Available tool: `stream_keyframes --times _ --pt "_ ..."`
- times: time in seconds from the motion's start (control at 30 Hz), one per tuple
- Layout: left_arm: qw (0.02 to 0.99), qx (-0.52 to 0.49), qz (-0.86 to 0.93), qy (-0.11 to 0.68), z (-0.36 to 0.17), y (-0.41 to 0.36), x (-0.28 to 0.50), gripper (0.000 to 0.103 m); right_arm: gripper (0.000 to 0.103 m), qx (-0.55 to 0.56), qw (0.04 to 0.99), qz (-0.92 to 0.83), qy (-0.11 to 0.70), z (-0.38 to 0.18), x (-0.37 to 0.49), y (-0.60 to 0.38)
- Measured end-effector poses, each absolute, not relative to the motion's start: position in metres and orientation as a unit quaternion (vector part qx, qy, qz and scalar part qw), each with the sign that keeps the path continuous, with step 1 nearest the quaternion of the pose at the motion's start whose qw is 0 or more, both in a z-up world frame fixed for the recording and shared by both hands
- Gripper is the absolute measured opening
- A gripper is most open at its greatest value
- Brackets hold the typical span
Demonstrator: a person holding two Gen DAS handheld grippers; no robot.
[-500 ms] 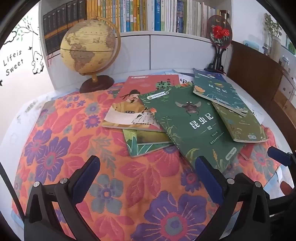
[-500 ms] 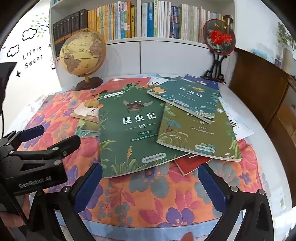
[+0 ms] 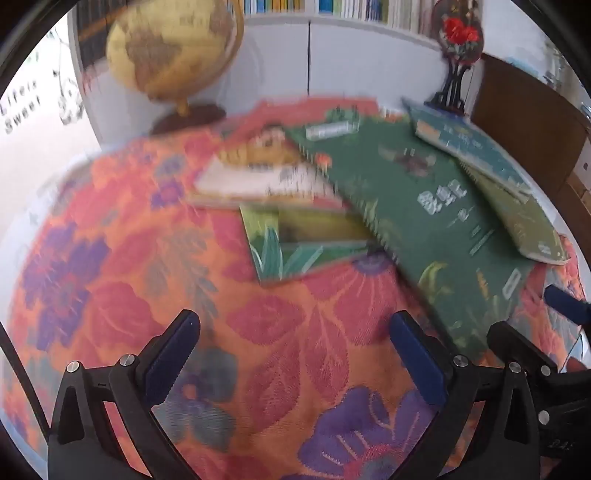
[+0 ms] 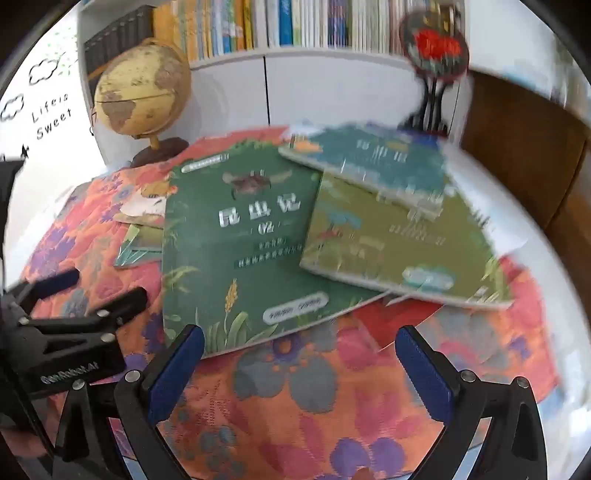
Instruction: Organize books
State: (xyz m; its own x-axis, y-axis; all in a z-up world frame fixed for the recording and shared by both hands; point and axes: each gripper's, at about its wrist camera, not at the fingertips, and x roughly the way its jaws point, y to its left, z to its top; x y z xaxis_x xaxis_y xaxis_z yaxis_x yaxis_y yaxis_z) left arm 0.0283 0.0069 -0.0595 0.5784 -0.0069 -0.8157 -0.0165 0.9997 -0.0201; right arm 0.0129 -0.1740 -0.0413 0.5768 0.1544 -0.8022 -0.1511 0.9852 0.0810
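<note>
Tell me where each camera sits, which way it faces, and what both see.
Left wrist: rides the left gripper, tilted down at the floral tablecloth and books; the right gripper's fingertip pokes in.
Right wrist: rides the right gripper, tilted down at the dark green book; the left gripper shows alongside.
Shared: dark green book, globe, bookshelf.

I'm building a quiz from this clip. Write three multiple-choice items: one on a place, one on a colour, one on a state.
1. Where is the globe?
A. behind the books, at the left
B. on top of the books
C. on the floor
2. What colour is the big book with the beetle?
A. red
B. dark green
C. white
3. How is the right gripper?
A. shut on a book
B. open, empty
C. shut, empty

1 A: it stands beyond the pile.
2 B: its cover is dark green.
3 B: only the flowered cloth shows between its fingers.
</note>
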Motion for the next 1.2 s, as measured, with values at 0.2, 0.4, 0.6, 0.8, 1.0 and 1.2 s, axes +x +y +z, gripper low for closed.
stream_keyframes --times 0.2,0.4,0.6,0.8,1.0,1.2 --pt "0.893 -0.012 0.005 0.449 -0.0609 0.0044 0.0247 0.103 0.103 -0.015 0.889 0.086 0.449 -0.0453 0.0133 -0.1720" --pt "0.891 -0.016 0.007 0.453 -0.0608 0.0053 0.0299 0.103 0.103 -0.011 0.889 0.087 0.449 -0.0470 0.0139 -0.1721" --pt "0.891 -0.012 0.005 0.454 -0.0612 0.0071 0.0320 0.103 0.103 -0.024 0.889 0.084 0.450 -0.0476 0.0144 -0.1682" --pt "0.892 -0.012 0.005 0.452 -0.0615 0.0076 0.0303 0.103 0.103 -0.027 0.889 0.085 0.449 -0.0474 0.0143 -0.1674" --pt "0.892 -0.012 0.005 0.453 -0.0611 0.0075 0.0305 0.103 0.103 -0.026 0.889 0.086 0.449 -0.0474 0.0143 -0.1681" --pt "0.891 -0.012 0.005 0.453 -0.0610 0.0074 0.0306 0.103 0.103 -0.026 0.889 0.087 0.449 -0.0474 0.0141 -0.1681"
